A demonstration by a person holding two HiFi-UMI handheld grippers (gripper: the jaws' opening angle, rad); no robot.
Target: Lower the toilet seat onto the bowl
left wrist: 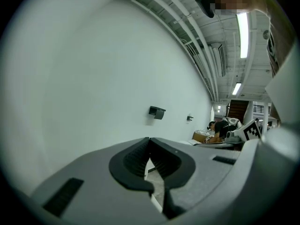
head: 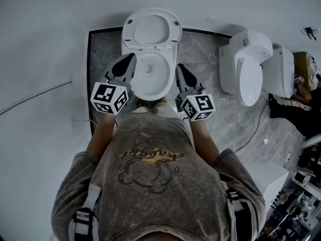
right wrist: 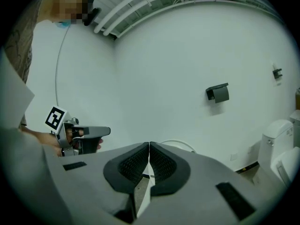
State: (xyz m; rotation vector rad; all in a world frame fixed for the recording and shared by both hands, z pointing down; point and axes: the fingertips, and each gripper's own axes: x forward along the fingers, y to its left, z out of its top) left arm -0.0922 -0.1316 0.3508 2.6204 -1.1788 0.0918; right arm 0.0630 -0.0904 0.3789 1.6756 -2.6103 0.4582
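Note:
In the head view, the white toilet bowl (head: pixel 150 79) stands straight in front of me. Its seat (head: pixel 152 30) is raised upright against the wall behind it. My left gripper (head: pixel 131 59) hovers by the bowl's left rim, shut and holding nothing. My right gripper (head: pixel 179 67) hovers by the right rim, also shut and empty. Neither touches the seat. The left gripper view shows its jaws (left wrist: pixel 150 146) closed, aimed at the bare wall. In the right gripper view the jaws (right wrist: pixel 149 146) are closed too, the seat's curved top edge (right wrist: pixel 180 144) shows just beyond them, and the left gripper (right wrist: pixel 82 135) is at the left.
Two more white toilets (head: pixel 248 67) (head: pixel 281 72) stand to the right on the grey marble floor (head: pixel 205 54). A person (head: pixel 308 102) crouches at the far right by a cardboard box. A black box (right wrist: pixel 218 93) hangs on the wall. A thin cable (head: pixel 253 129) crosses the floor.

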